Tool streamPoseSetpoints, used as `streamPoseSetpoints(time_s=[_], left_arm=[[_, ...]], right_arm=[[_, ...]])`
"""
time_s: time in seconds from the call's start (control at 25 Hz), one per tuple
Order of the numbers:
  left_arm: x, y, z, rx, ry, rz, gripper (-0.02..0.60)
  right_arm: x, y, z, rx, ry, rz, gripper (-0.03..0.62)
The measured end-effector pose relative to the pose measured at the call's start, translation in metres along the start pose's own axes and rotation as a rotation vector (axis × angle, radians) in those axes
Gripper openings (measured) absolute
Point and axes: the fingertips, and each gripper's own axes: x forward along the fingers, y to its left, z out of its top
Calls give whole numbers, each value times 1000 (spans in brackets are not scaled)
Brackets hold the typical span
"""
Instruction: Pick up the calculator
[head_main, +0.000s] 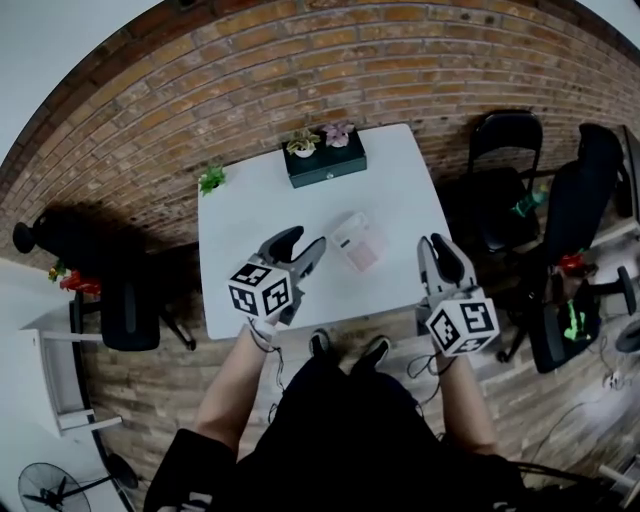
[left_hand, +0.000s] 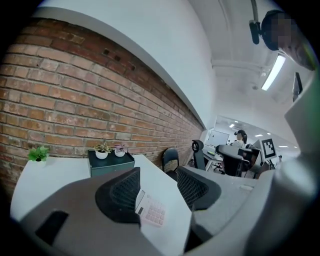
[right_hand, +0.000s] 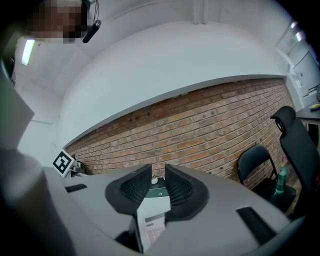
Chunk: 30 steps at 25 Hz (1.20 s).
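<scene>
The calculator (head_main: 358, 242) lies flat on the white counter (head_main: 250, 200), just ahead of both tools: to the right of the left hand-held gripper (head_main: 305, 240), to the left of the right hand-held gripper (head_main: 435, 245), and touching neither. Both are released, jaws apart and empty, the left wider. For a clean grasp, I'd say come in low and straddle the thin body's edges squarely, because a nudge could skate it across the smooth top.

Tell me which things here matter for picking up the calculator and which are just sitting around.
For the job: calculator, left gripper, right gripper, white table.
Lying about: dark green box, potted plants on it, small green plant, black chairs.
</scene>
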Motion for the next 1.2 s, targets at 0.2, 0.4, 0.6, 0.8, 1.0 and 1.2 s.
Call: streamPoseSetpoints(time_s=[0.2,0.4,0.6,0.8,1.0,1.2], left_arm=[[34,22,-22,-35,79,-28,227],[65,49,-46,-76,161,-56,226],[96,63,-79,-87,252,-89,227],[124,80,-113,-119,332,-96,227],[147,90,-144,-151,420,-118,227],[163,89,-170,-167,505,-159,225]], right_arm=[[10,-12,4,-3,1,-44,83],[17,-25,3,4,7,-119,81],[23,-34,-13,34,33,-172,80],[30,-38,-29,54,52,-197,80],[29,-44,-43,72,73,-219,80],[28,-52,-53,94,92,-241,78]])
